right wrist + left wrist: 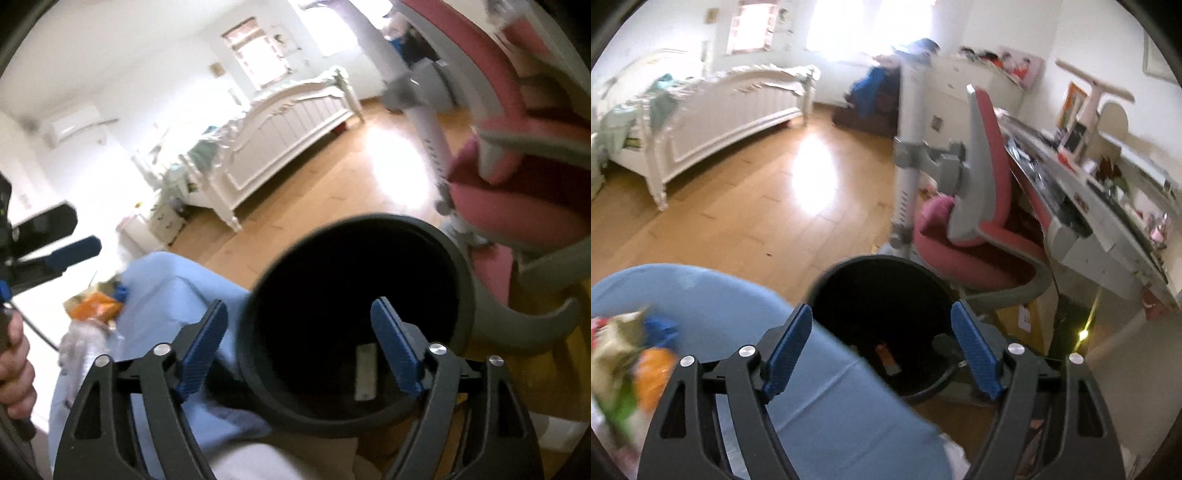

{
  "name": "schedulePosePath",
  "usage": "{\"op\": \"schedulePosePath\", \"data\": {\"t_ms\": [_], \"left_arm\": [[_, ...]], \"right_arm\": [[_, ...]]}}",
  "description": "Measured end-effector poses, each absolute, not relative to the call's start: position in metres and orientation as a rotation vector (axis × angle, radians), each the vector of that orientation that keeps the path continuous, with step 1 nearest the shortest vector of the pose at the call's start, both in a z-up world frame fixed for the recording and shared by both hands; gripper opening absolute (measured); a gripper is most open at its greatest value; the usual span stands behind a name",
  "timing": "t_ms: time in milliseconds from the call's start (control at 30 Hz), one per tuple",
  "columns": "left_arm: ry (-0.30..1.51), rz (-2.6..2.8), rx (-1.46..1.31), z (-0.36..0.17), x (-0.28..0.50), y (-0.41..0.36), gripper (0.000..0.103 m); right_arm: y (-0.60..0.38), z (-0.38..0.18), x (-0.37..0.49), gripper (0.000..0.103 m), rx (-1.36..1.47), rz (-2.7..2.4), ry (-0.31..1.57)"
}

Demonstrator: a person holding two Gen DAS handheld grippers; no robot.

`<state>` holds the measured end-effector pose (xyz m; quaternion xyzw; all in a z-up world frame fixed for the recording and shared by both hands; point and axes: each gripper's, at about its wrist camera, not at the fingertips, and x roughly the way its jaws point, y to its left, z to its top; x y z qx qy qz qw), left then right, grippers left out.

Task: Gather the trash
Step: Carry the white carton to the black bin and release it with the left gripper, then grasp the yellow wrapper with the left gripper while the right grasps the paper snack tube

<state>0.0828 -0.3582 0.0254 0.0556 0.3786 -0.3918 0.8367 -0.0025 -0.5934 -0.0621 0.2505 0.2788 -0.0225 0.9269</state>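
Observation:
A black round trash bin (879, 295) stands on the wooden floor beside a light blue cloth-covered surface (827, 406). A small orange wrapper (886, 358) lies at the bin's bottom. My left gripper (882, 350) is open and empty, above the bin's near rim. My right gripper (304, 349) is open and empty over the bin (354, 295), where a pale flat piece (365, 369) lies inside. A pile of trash (631, 365) with orange, green and blue wrappers lies on the blue surface at left; it also shows in the right wrist view (96, 306). The left gripper (55, 254) shows at the far left there.
A pink and grey desk chair (982, 206) stands right behind the bin, by a cluttered desk (1108, 221). A white bed (713, 122) stands at the far left across the wooden floor (757, 206). A crumpled clear plastic bottle (88, 343) lies by the trash pile.

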Motion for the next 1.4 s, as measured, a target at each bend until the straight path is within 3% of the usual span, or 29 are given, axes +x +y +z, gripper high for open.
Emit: {"op": "schedulePosePath", "data": {"t_ms": [433, 633, 733, 867, 933, 1000, 1067, 1400], "left_arm": [[0.738, -0.391, -0.005, 0.037, 0.144, -0.116, 0.079], [0.836, -0.429, 0.086, -0.001, 0.188, -0.088, 0.078], [0.869, -0.467, 0.122, -0.014, 0.205, -0.087, 0.067], [0.918, -0.528, 0.146, -0.025, 0.216, -0.087, 0.042], [0.924, -0.532, 0.161, -0.029, 0.216, -0.086, 0.037], [0.914, -0.539, 0.149, -0.029, 0.212, -0.085, 0.023], [0.894, -0.526, 0.109, -0.026, 0.21, -0.076, 0.022], [0.704, -0.496, -0.017, 0.027, 0.147, -0.053, 0.021]], "right_arm": [[-0.449, 0.022, 0.083, 0.082, 0.45, 0.394, 0.69], [-0.363, 0.033, 0.153, 0.082, 0.403, 0.51, 0.813], [-0.335, 0.025, 0.188, 0.08, 0.373, 0.484, 0.897], [-0.319, 0.0, 0.215, 0.051, 0.348, 0.423, 1.037], [-0.318, -0.004, 0.213, 0.039, 0.349, 0.43, 1.044], [-0.321, -0.002, 0.205, 0.026, 0.35, 0.441, 1.031], [-0.324, 0.001, 0.195, 0.019, 0.353, 0.449, 1.006], [-0.351, 0.037, 0.129, 0.014, 0.442, 0.56, 0.763]]}}
